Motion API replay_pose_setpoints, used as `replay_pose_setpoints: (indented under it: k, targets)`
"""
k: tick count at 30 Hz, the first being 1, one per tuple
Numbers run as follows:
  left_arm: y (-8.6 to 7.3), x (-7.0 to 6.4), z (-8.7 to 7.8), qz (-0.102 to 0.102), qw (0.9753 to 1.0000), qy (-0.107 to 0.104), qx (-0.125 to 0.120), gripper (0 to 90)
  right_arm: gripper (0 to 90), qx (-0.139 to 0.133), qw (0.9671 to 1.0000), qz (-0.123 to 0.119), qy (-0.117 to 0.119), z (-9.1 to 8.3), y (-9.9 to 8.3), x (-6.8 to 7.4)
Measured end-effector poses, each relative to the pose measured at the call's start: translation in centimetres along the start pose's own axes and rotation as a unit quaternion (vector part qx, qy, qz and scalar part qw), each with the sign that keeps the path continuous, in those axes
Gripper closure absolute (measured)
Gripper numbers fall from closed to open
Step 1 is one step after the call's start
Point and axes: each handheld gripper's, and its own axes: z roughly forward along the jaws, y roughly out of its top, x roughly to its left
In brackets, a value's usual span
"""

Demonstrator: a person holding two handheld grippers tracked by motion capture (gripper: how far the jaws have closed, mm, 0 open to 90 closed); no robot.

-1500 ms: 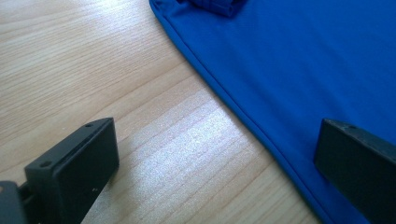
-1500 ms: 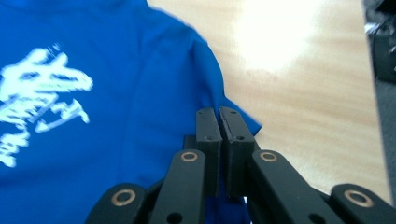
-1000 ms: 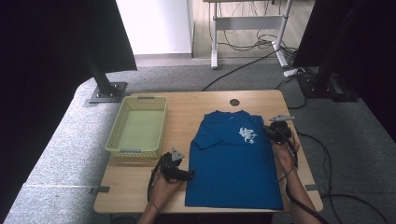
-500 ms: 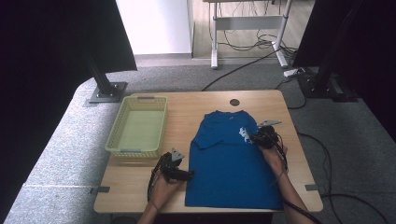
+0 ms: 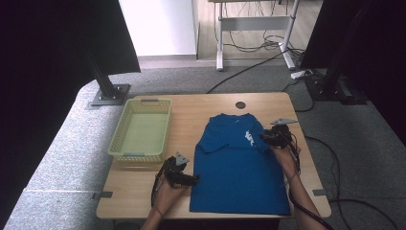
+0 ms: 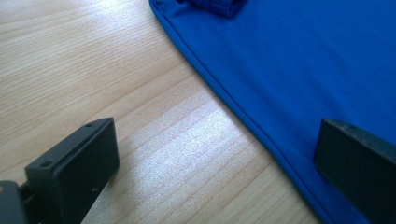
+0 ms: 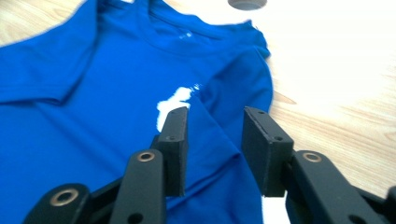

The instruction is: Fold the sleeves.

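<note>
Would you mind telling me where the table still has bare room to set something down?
Bare wood runs along the far edge behind the blue shirt, around the round grommet, and in the strip between the yellow basket and the shirt. The near left corner is crowded by the left claw; the right claw hangs over the shirt's right sleeve.

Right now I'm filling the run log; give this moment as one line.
blue T-shirt flat on table | right sleeve folded in, between right gripper jaws | left gripper open astride hem

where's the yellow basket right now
In the high view the yellow basket sits on the left part of the wooden table, left of the blue t-shirt and just beyond the left gripper.
</note>
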Motion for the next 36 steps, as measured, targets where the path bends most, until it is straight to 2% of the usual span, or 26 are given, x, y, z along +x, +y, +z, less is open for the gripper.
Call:
replay_pose_setpoints:
  k: [8, 10, 13, 15, 18, 23, 26, 29, 33, 36]
  targets:
    - [0.0, 0.0, 0.0, 0.0, 1.0, 0.0, 0.0, 0.0, 63.2, 0.029, 0.9991, -0.024, -0.018, 2.2, -1.1, 0.1]
    - [0.0, 0.0, 0.0, 0.0, 1.0, 0.0, 0.0, 0.0, 70.4, 0.038, 0.9987, -0.029, -0.019, 2.6, -1.2, 0.1]
    - [0.0, 0.0, 0.0, 0.0, 1.0, 0.0, 0.0, 0.0, 83.3, 0.036, 0.9991, -0.019, -0.007, 2.6, -1.2, 0.3]
    - [0.0, 0.0, 0.0, 0.0, 1.0, 0.0, 0.0, 0.0, 86.7, 0.04, 0.9988, -0.025, -0.01, 2.6, -1.2, 0.5]
    - [0.0, 0.0, 0.0, 0.0, 1.0, 0.0, 0.0, 0.0, 87.0, 0.036, 0.9988, -0.03, -0.013, 2.2, -0.9, 0.8]
    - [0.0, 0.0, 0.0, 0.0, 1.0, 0.0, 0.0, 0.0, 86.9, 0.018, 0.9995, -0.027, -0.001, 1.3, -0.1, 1.2]
    - [0.0, 0.0, 0.0, 0.0, 1.0, 0.0, 0.0, 0.0, 86.8, 0.006, 0.9995, -0.029, 0.013, 0.9, 0.6, 2.0]
    - [0.0, 0.0, 0.0, 0.0, 1.0, 0.0, 0.0, 0.0, 86.5, 0.003, 0.9987, -0.039, 0.034, 1.3, 1.3, 3.2]
    - [0.0, 0.0, 0.0, 0.0, 1.0, 0.0, 0.0, 0.0, 78.3, 0.01, 0.9973, -0.047, 0.055, 2.2, 1.5, 3.8]
    - [0.0, 0.0, 0.0, 0.0, 1.0, 0.0, 0.0, 0.0, 74.5, 0.0, 0.9978, -0.035, 0.056, 1.8, 1.6, 3.3]
